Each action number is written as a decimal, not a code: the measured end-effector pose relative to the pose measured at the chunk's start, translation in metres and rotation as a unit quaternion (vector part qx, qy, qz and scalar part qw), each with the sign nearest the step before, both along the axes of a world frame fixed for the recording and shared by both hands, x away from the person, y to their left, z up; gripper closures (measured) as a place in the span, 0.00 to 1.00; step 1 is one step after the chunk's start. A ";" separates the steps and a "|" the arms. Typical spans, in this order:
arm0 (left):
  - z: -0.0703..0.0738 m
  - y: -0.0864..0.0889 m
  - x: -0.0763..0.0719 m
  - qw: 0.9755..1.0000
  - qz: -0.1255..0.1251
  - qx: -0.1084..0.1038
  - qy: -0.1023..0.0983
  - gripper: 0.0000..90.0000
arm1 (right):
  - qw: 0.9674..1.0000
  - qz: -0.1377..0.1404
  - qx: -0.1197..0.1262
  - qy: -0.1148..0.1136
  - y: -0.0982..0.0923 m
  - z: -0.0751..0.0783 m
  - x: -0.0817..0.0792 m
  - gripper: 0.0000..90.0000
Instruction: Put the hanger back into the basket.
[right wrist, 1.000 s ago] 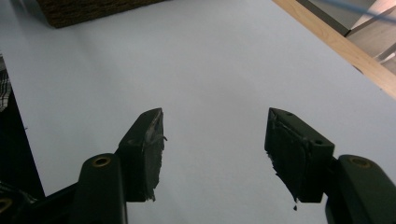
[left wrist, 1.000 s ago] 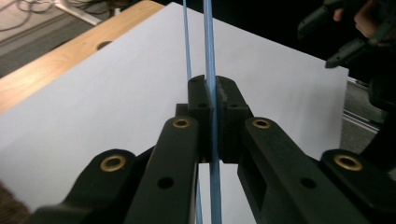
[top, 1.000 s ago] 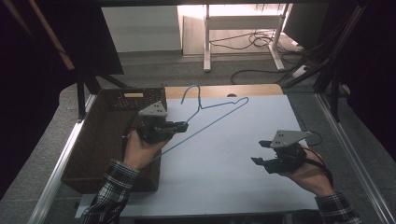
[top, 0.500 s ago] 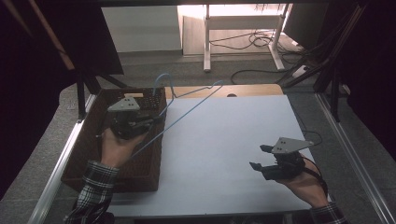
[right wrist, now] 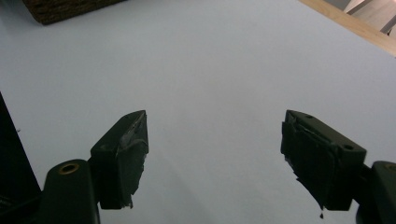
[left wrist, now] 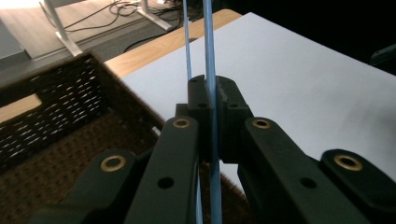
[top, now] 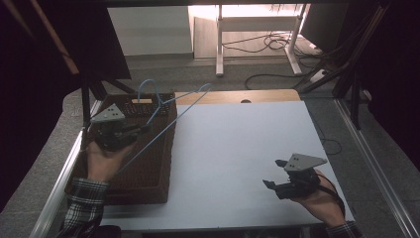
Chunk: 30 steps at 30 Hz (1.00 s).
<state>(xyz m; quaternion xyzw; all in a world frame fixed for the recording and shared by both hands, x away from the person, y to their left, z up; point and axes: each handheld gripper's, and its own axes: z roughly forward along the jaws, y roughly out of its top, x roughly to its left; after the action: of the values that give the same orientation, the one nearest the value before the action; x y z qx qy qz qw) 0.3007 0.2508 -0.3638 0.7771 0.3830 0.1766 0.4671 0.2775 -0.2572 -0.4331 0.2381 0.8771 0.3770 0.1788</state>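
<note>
- One blue wire hanger [top: 163,116] hangs tilted over the wicker basket [top: 148,173], its hook above the basket's far rim.
- My left tool [top: 130,131] is clamped tight on the hanger's wire, above the basket.
- My right tool [top: 275,173] sits well apart over the white tabletop [top: 237,144]; its jaws have just been opening, with nothing between them.

We find no legible writing, label, brand, number or sign in any view; a pale tag on the basket [top: 143,148] reads blank.
</note>
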 end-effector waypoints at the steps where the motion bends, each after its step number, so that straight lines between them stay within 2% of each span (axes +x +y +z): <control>1: 0.000 0.000 0.000 1.000 0.000 0.000 0.000 0.97 | 1.000 0.000 0.000 0.000 0.000 0.000 0.000 0.26; 10: -0.010 0.029 -0.006 0.999 0.034 0.002 0.007 0.97 | 1.000 0.009 -0.016 0.006 0.005 -0.008 0.000 0.25; 18: -0.021 0.054 -0.009 0.998 0.067 0.003 0.013 0.97 | 0.999 0.019 -0.027 0.012 0.007 -0.012 -0.001 0.25; 23: -0.031 0.068 -0.009 0.997 0.077 0.010 0.021 0.97 | 0.999 0.021 -0.034 0.012 0.008 -0.014 0.000 0.25; 30: -0.042 0.077 -0.006 0.996 0.086 0.018 0.031 0.97 | 0.999 0.021 -0.037 0.014 0.008 -0.014 0.000 0.25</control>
<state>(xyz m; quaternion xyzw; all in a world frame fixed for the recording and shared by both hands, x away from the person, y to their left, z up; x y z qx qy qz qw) 0.2947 0.3276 -0.4061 0.7550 0.4593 0.1983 0.4239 0.2775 -0.2492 -0.4474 0.2184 0.8974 0.3447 0.1678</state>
